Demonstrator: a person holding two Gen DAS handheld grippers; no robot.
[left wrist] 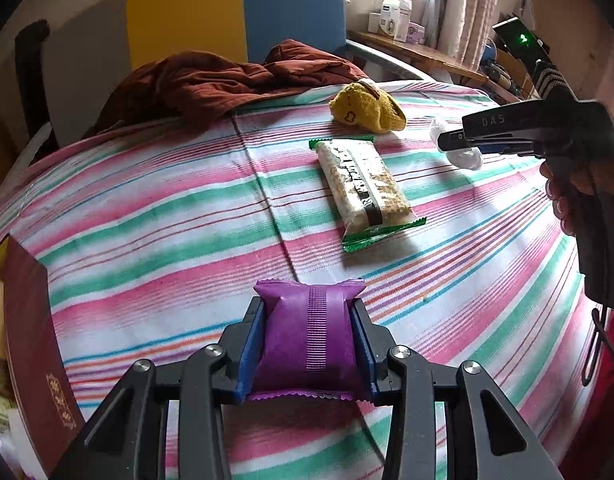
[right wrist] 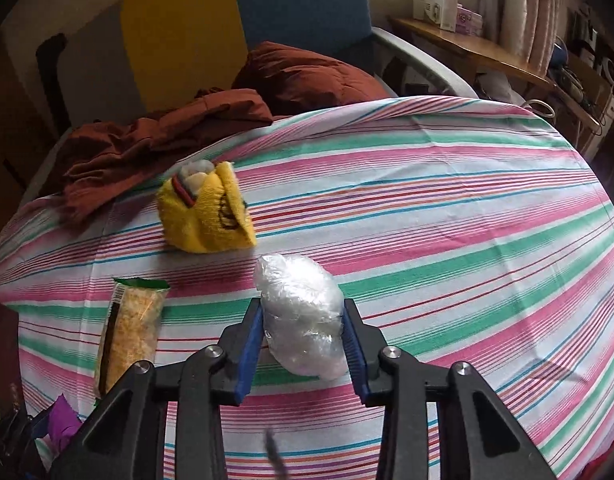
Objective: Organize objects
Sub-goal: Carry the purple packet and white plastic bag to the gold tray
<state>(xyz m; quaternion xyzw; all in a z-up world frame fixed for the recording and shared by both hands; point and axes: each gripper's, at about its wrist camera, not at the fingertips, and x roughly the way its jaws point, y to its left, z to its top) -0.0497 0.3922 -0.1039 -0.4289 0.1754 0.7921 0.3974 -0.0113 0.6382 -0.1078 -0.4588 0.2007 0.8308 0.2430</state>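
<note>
Both grippers are loaded over the striped bedspread [left wrist: 147, 216]. The left gripper [left wrist: 307, 340] has its jaws pinching a purple snack packet [left wrist: 303, 336] across its width, blue pads flat against both sides, the crimped ends sticking out front and back. The right gripper [right wrist: 303, 328] has its jaws closed on a crumpled clear plastic bundle [right wrist: 303, 312]; in the left wrist view the bundle [left wrist: 465, 158] hangs at the gripper tip, above the cloth. Not yet sorted: a green-edged cereal bar [left wrist: 365, 188] lying flat mid-bed and a yellow knitted sock ball [left wrist: 367, 108] just beyond it, both apart from either gripper. A rust-brown jacket [left wrist: 211, 80] is heaped at the far edge. A dark red box [left wrist: 35, 340] stands at the left bed edge; probably the drop spot, though I cannot confirm that. Judgement on the step: carry both items without squeezing harder. The plastic bundle is soft and slippery and sits toward the pad tips, so it could slide out if the wrist rolls; keep that gripper steady and tilted downward. The packet is puffy, so hold it mid-body as now and keep it level. Move one hand at a time near the box to avoid the grippers colliding, and lower before letting go.
</note>
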